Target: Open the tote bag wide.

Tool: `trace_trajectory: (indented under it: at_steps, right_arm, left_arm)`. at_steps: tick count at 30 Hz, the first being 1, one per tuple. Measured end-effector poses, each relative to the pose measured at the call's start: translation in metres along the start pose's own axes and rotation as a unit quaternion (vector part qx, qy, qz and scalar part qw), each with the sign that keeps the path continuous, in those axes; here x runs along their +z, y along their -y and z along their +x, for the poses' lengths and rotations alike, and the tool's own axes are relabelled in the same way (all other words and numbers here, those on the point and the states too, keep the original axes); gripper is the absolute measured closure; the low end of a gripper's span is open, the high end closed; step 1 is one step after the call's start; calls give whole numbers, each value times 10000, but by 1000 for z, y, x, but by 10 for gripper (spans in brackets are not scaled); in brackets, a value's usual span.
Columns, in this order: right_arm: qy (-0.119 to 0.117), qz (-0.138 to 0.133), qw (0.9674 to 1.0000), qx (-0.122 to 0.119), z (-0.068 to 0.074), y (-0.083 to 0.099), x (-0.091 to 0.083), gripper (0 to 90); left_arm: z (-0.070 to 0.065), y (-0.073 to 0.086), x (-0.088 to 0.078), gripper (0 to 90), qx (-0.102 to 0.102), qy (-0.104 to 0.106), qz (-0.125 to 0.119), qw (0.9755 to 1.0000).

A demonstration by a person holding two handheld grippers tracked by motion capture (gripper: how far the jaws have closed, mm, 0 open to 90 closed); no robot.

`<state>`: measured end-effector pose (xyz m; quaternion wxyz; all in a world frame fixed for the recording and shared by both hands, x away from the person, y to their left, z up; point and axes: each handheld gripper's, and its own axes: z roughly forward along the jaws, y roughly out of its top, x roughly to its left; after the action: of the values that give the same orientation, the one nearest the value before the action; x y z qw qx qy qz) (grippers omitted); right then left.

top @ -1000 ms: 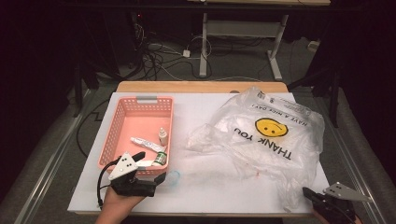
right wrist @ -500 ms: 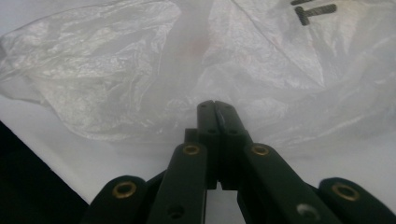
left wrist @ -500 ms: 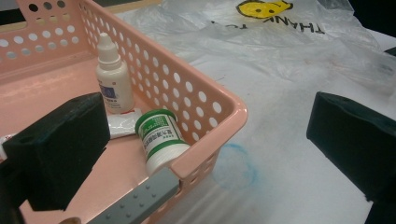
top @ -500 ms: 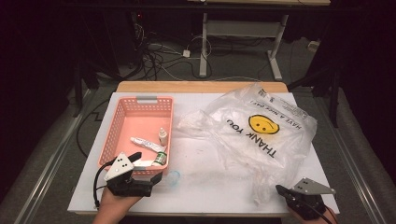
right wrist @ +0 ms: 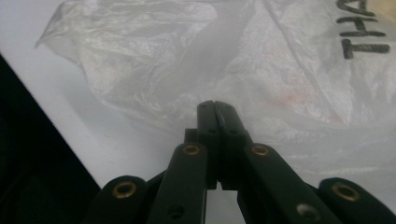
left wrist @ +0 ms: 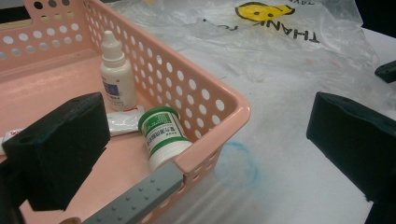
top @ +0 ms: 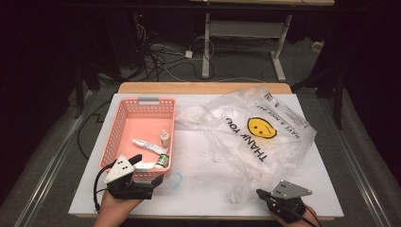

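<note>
So in the last second my right gripper (top: 263, 194) has slid in along the front edge of the worktop (top: 208, 201) from the front right corner, and it now sits right at the near hem of the plastic bag (top: 255, 142). The bag has also shuffled a bit toward the basket (top: 124, 124), so its crumpled mouth end now lies closer to the basket's right wall. In the right gripper view the jaws are fully closed, pads pressed together with nothing between them, tips just at the bag's edge (right wrist: 154, 93). I read that as lining up for a grab on the bag, so those jaws will need to open first. My left gripper (top: 151, 171) hasn't budged: it sits at the front left of the worktop with its jaws wide open, straddling the basket's front right corner (left wrist: 224, 112) without pinching it. Inside that corner are a small green-capped jar (left wrist: 163, 135), a white dropper bottle (left wrist: 116, 74) and a tube (left wrist: 123, 122) lying flat. Hard to call: whether the closed tips actually touch the film or just hover beside it. There's a faint blue ring (left wrist: 240, 163) on the worktop next to the basket; can't tell if it's a mark or a clear lid. The tube's far end is hidden behind my left jaw.
</note>
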<state>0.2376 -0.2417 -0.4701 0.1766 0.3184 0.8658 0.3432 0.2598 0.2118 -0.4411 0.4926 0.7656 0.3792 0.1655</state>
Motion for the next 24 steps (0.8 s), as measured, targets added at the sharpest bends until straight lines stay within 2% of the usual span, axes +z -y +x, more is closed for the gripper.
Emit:
trace_trajectory:
  at_steps: [4,7,13,18,24]
  right_arm:
    - [-122,8,9997,-204,13,-7,7,900]
    - [-122,-23,9996,-262,16,-8,7,900]
    - [-91,-85,9998,-148,13,-3,-2,900]
    - [-76,-116,9998,-164,15,1,-8,900]
    - [1,-254,9997,-49,9,2,-13,900]
  left_arm:
    - [0,0,0,0,-5,13,15,10000]
    - [0,0,0,0,-5,16,11,10000]
    - [0,0,0,0,-19,12,10,10000]
    - [0,0,-1,0,-24,8,7,10000]
    - [0,0,-1,0,-20,14,5,10000]
